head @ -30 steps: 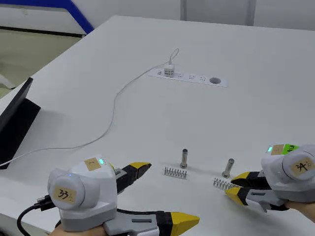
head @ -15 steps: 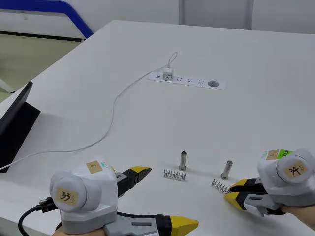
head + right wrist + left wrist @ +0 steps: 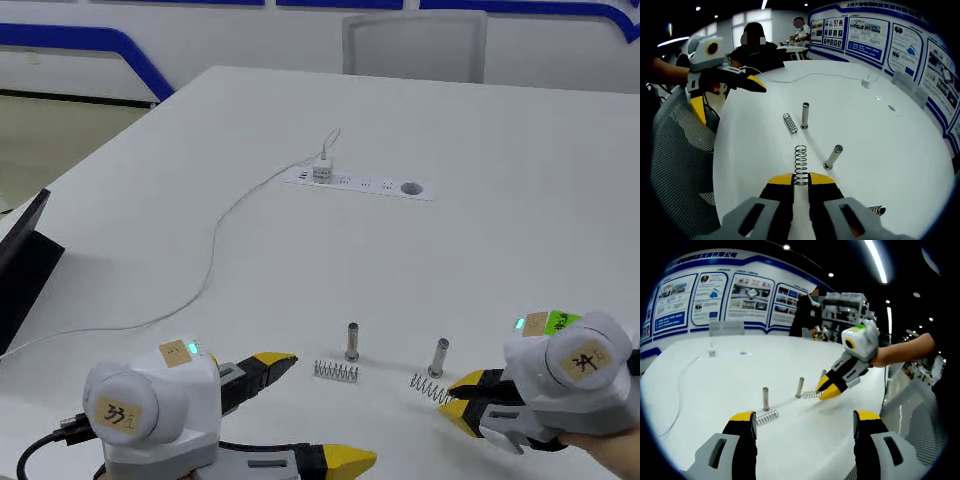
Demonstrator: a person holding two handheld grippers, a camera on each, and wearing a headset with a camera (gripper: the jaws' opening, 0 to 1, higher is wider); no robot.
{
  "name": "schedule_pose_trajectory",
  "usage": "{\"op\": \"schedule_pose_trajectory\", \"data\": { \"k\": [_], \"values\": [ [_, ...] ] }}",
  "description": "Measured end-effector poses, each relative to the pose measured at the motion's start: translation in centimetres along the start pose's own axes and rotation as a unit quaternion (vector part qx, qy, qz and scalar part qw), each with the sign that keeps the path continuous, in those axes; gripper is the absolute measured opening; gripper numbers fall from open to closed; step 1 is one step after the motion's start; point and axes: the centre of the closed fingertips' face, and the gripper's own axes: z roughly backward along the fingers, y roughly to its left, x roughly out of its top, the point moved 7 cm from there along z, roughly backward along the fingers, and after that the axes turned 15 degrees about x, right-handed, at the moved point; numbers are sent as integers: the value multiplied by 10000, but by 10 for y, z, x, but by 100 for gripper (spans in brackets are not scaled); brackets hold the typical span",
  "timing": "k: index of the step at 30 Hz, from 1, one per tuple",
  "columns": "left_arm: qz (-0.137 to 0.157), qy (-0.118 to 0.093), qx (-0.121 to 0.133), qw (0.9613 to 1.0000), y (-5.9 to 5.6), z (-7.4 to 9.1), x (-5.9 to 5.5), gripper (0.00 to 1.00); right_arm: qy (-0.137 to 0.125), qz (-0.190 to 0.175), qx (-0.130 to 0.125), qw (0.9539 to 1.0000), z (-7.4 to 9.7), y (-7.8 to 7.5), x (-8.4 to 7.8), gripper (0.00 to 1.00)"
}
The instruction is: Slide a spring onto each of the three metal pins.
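Two short metal pins stand upright on the white table: the left pin (image 3: 352, 340) (image 3: 804, 115) and the right pin (image 3: 438, 355) (image 3: 832, 157). My right gripper (image 3: 453, 397) (image 3: 801, 180) is shut on one end of a spring (image 3: 428, 387) (image 3: 800, 165). That spring sticks out toward the base of the right pin, just short of it. A second spring (image 3: 336, 371) (image 3: 767, 416) lies flat beside the left pin. My left gripper (image 3: 313, 410) (image 3: 805, 416) hovers open near the table's front edge, short of that loose spring. A small spring-like piece (image 3: 876, 210) lies by my right gripper.
A white power strip (image 3: 355, 184) with a plugged-in adapter sits mid-table, and its cable (image 3: 210, 270) trails to the left edge. A dark screen (image 3: 20, 275) stands at the far left. A chair (image 3: 415, 45) stands behind the table. People sit at a distant table (image 3: 757, 47).
The head camera has tilted up, shifting the whole picture down and left. Relative to the pins, both grippers and both springs stay about where they were.
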Motion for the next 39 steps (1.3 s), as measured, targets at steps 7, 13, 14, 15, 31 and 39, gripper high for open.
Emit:
{"op": "schedule_pose_trajectory", "data": {
  "k": [7,13,14,15,31,39],
  "values": [
    [-59,-106,-7,9999,-1,-2,11,75,-115,123,-49,9998,19,4,5,11],
    [-518,-149,-232,9983,-5,-9,26,72,-22,493,-41,9988,37,11,19,11],
    [-562,-160,-288,9979,-7,-10,29,71,-43,552,-36,9985,40,12,22,11],
    [-623,-186,-350,9973,-9,-12,34,70,-73,612,-27,9981,43,14,26,11],
    [-1194,-144,-1341,9836,-47,-28,56,54,206,1461,201,9889,60,43,41,11],
    [-1267,-138,-1582,9791,-55,-30,58,46,328,1845,280,9819,59,53,44,11]
  ]
}}
